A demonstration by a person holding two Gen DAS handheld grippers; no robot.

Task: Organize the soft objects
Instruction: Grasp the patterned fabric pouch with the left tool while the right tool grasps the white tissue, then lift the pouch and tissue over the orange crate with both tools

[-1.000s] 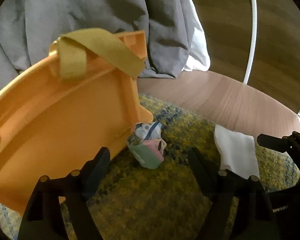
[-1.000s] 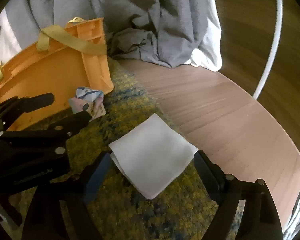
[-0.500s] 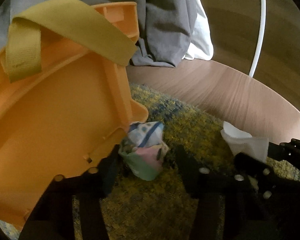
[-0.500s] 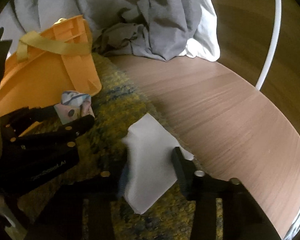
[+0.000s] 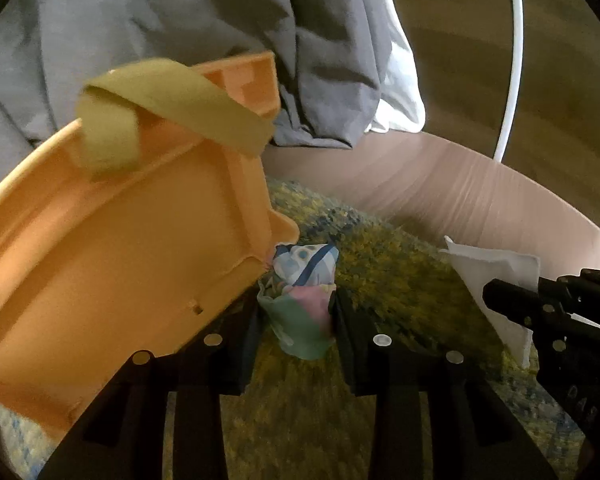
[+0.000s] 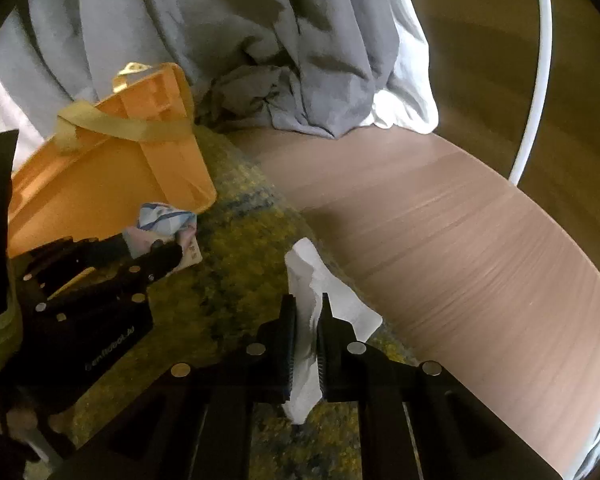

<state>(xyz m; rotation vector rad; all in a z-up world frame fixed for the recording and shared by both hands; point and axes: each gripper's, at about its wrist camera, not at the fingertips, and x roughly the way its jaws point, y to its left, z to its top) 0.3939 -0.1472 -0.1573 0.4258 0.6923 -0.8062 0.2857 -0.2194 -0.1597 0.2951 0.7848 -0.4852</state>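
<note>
A small pastel cloth bundle (image 5: 304, 268), patterned blue, pink and green, sits on a yellow-blue rug (image 5: 388, 280) against the tipped orange basket (image 5: 120, 260). My left gripper (image 5: 296, 304) has its jaws closing, and the pads press the bundle's two sides. In the right wrist view my right gripper (image 6: 307, 308) is shut on a white cloth (image 6: 312, 276), which stands up crumpled between the pads and hangs below them. That view also shows the left gripper (image 6: 152, 240) on the bundle (image 6: 164, 218). The white cloth (image 5: 496, 276) also appears at the right of the left wrist view.
The basket (image 6: 100, 184) has a yellow strap handle (image 5: 172, 112) across its rim. Grey bedding (image 5: 180, 20) with a white sheet hangs behind it. Wood floor (image 6: 440, 232) runs to the right of the rug, where a white curved tube (image 6: 536, 80) stands.
Both grippers went from wide open to closed: the left around the pastel bundle, the right on the white cloth, which was flat and is now pinched up and crumpled.
</note>
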